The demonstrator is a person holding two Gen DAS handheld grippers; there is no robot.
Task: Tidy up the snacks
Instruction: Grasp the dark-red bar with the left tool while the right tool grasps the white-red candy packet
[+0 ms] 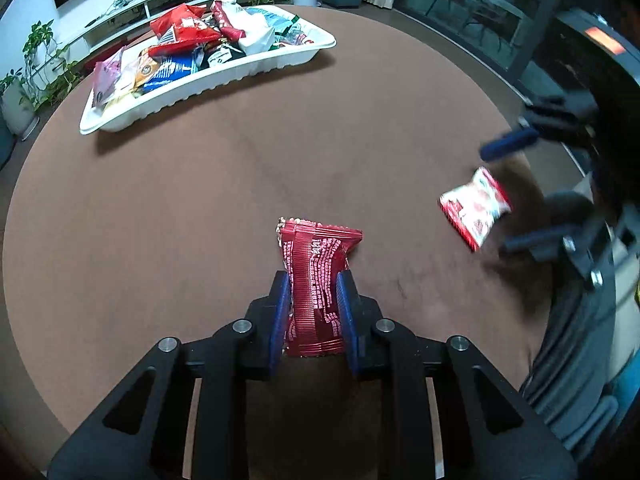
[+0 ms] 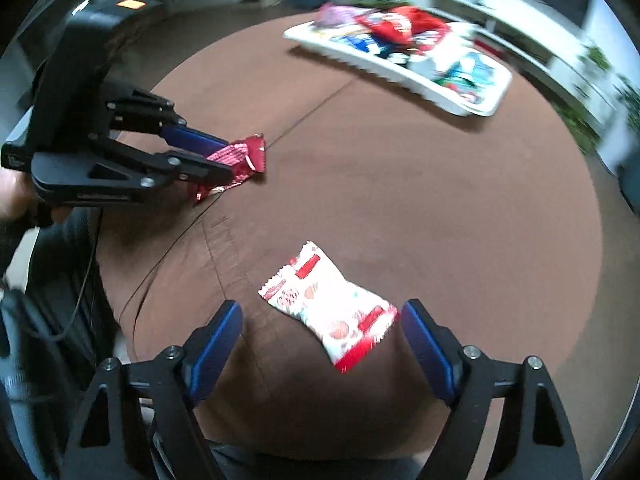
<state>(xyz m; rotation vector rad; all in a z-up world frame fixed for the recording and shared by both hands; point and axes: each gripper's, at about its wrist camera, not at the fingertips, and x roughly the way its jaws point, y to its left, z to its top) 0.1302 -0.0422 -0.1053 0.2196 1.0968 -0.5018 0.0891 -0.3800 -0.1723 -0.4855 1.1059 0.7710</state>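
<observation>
Spreading under both of my tools, the round brown cloth-covered table [image 1: 240,184] is the biggest thing here, and most of its surface lies bare between me and the far side. That open middle gives me a free lane forward; the near edge curves away just below my right gripper, so anything nudged backward could slide off.

Across the table, near its far rim, sits the long white plastic tray [image 1: 248,68], already heaped with mixed snack bags [image 1: 188,40] in red, blue, white and pink. I judge it the collecting place, which is why the loose packets need carrying over to it. Its walls are low, so I should be able to drop things in from above, though the pile leaves little flat room inside.

My left gripper [image 1: 314,280] is clamped on a shiny red foil snack packet [image 1: 316,280], the blue pads squeezing its middle so the crimped top fans out ahead of the fingers. In the right wrist view it appears to hang just off the cloth, well apart from the tray.

My right gripper [image 2: 322,316] stands wide apart, holding nothing, with a small white snack packet with red ends and printed pictures [image 2: 332,308] lying flat on the table between its fingers, slanted across the gap. The packet lies near the table's edge, so I should close gently without pushing it toward me.
</observation>
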